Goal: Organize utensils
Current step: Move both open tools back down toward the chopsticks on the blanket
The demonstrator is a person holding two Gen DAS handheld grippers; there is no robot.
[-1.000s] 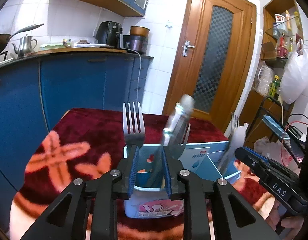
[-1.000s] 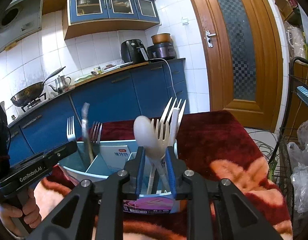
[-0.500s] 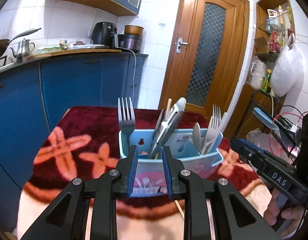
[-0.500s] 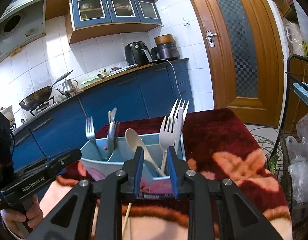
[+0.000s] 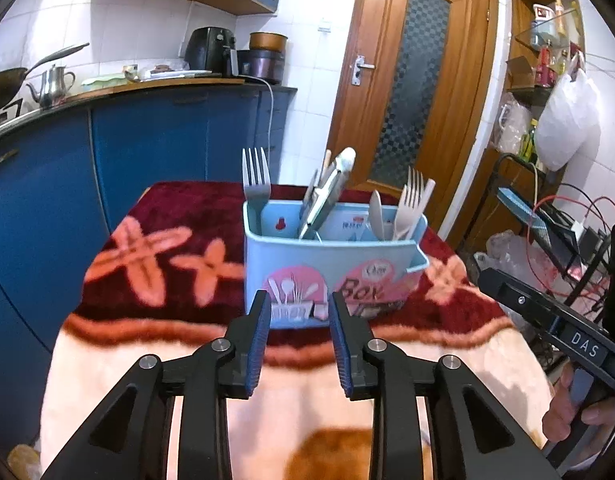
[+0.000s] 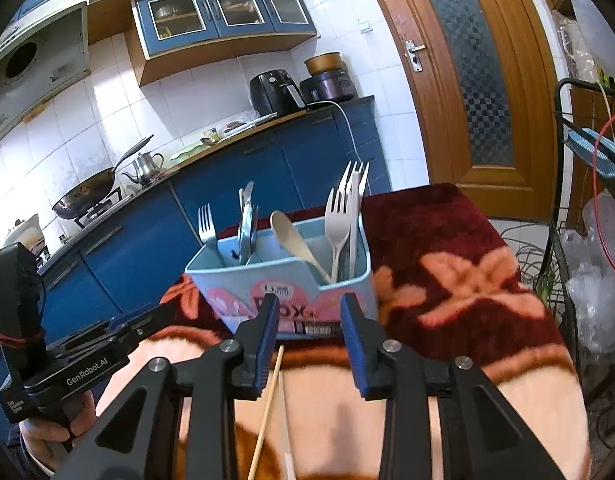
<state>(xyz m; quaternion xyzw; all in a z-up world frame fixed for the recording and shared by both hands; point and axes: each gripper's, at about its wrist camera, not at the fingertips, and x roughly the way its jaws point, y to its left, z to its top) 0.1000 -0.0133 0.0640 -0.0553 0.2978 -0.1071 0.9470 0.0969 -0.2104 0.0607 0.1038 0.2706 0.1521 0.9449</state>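
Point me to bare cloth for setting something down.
Free: the cloth left of the box, and the patch right of it in the right view. Crowded: the box's compartments, and the near strip where a chopstick lies.

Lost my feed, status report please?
Left gripper and right gripper empty, jaws opening. Utensils stand in blue caddy. Chopstick loose on blanket. Nothing blocking.

utensil caddy (image 5: 331, 264) ahead of claw tips: pale blue, pink heart-shaped panels, white cutlery print, dark lettering. blanket (image 5: 179, 248) under and left of claw: deep maroon, salmon flower motifs, cream border band nearest claw. left gripper (image 5: 298, 338): black frame, blue ribbed pads. fork (image 5: 256, 184) beyond, left compartment: grey metal. plastic forks (image 6: 339, 224) beyond right claw: off-white. cabinets (image 5: 147, 140) far left: blue. door (image 5: 411, 80) far ahead: orange-brown wood, chequered glass.
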